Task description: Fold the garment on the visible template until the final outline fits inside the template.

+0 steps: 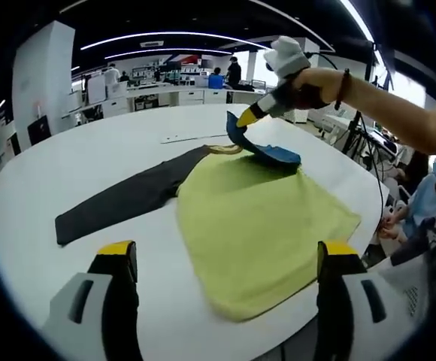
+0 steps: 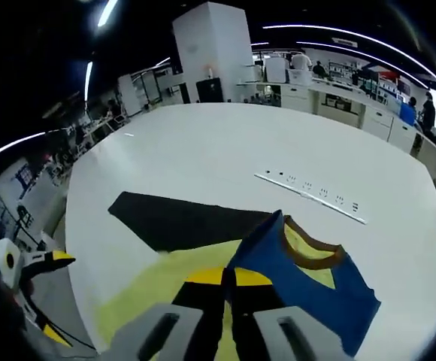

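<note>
No text, label, brand, number or sign can be read in either view. The long white strip on the table carries small dark marks, but they are too small to read. The screens and shelves far back in the room are too blurred to give any letters.

Left gripper view: well back, looking past its open jaws across the garment. Right gripper view: close above, looking beyond its jaws. Shared: garment, white table
</note>
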Demonstrator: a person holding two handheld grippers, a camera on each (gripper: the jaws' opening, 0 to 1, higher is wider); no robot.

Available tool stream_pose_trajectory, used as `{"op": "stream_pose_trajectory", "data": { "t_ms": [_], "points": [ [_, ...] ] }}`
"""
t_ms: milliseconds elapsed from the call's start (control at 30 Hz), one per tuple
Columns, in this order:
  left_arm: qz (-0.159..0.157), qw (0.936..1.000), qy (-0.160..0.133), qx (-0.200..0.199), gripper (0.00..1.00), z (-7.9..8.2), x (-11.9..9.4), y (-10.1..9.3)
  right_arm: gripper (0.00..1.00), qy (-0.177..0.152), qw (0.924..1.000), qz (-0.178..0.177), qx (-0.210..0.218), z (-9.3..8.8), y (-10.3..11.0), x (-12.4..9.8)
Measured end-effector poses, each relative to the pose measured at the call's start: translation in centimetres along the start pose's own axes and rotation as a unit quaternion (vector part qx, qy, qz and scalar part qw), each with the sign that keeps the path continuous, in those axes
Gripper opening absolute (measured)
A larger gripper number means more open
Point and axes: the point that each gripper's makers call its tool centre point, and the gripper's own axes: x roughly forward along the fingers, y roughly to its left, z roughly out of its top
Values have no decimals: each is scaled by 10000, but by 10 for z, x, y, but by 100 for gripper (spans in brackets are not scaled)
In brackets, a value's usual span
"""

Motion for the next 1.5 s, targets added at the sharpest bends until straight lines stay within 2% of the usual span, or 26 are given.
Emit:
{"op": "stream_pose_trajectory", "data": {
  "t_ms": [267, 600, 900, 1200, 1367, 1500],
  "points": [
    [13, 10000, 21, -16, 96, -1, 0, 0, 0, -160, 9997, 175, 29, 12, 19, 3],
    [49, 10000, 48, 13, 96, -1, -2, 0, 0, -130, 9993, 336, -95, 10, 36, 8],
    [21, 10000, 70, -5, 96, -4, 0, -2, 0, -69, 9983, 484, -326, 4, 52, 16],
    [32, 10000, 73, -31, 95, -6, -2, 0, 0, -69, 9980, 555, -283, -2, 64, 34],
    [68, 9999, 47, -64, 95, -7, -5, 2, 0, 104, 9979, 631, -118, -19, 68, 45],
    [93, 9999, 55, -66, 96, -9, -7, 2, 0, 205, 9980, 580, -174, -28, 63, 44]
  ]
}}
